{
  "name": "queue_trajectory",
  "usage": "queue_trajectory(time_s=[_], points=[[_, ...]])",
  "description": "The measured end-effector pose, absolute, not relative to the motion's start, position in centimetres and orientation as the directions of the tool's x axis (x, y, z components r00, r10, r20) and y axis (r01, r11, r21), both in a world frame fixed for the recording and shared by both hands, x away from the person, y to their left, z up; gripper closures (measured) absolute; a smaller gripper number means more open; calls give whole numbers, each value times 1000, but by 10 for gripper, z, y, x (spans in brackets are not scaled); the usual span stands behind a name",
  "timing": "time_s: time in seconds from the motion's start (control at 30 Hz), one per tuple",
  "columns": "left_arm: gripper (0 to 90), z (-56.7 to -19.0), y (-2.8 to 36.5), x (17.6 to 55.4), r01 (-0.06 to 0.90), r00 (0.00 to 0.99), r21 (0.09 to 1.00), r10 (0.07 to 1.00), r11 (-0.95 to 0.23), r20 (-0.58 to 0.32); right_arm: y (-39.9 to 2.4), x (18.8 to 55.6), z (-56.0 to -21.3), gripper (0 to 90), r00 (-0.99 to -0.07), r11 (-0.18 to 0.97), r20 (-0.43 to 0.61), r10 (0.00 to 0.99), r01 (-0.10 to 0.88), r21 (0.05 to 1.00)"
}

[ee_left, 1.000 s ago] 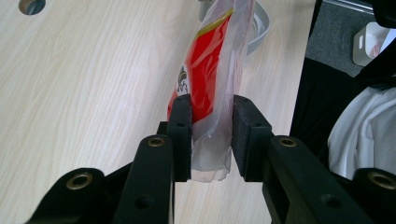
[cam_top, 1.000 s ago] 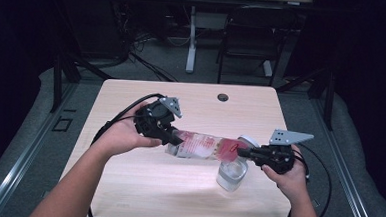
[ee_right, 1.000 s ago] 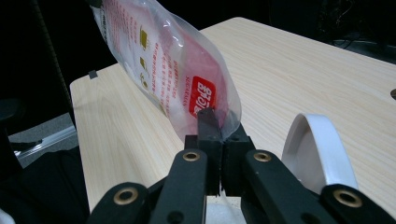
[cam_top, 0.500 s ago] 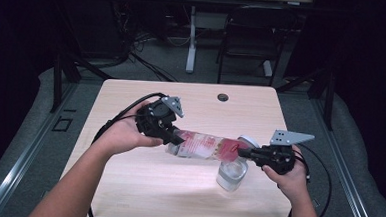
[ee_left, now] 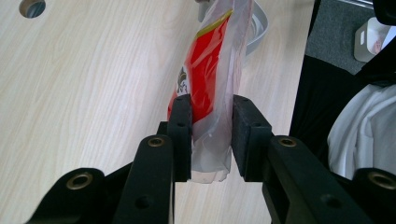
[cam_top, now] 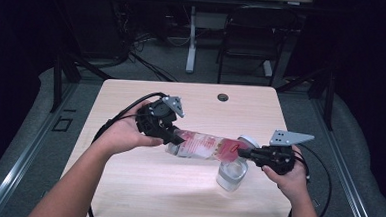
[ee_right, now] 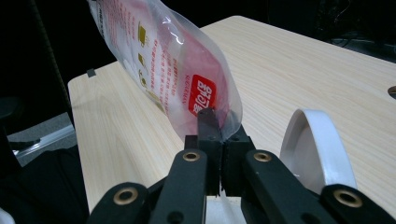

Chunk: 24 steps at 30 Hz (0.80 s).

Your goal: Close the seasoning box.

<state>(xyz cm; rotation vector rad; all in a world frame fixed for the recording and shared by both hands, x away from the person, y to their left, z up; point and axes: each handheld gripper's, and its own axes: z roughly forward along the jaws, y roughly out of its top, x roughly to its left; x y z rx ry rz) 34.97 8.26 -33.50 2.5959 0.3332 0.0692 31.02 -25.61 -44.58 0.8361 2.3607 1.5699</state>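
A clear plastic bag (cam_top: 204, 145) with red print hangs stretched level between my two grippers above the wooden table (cam_top: 127, 185). My left gripper (cam_top: 175, 136) is shut on the bag's left end; in the left gripper view its jaws clamp the bag (ee_left: 210, 93) from both sides. My right gripper (cam_top: 243, 152) is shut on the bag's right end, pinching a thin edge of the bag (ee_right: 187, 79) near its red label. A clear jar (cam_top: 231, 173) stands on the table just below the right gripper, and its white rim (ee_right: 313, 149) curves up beside the right jaws.
A small round hole (cam_top: 223, 97) sits at the table's far edge. Cables trail from both grippers across the table. A chair and desk legs (cam_top: 191, 48) stand on the floor beyond the table.
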Motion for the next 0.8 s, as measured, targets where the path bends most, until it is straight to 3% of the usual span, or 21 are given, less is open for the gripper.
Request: queue_trajectory(time_s=[0.8], points=[[716,-334,82,350,217,969,509,246,-833,-12,-258,311,-446,890,-831,280,165,532,357,891]])
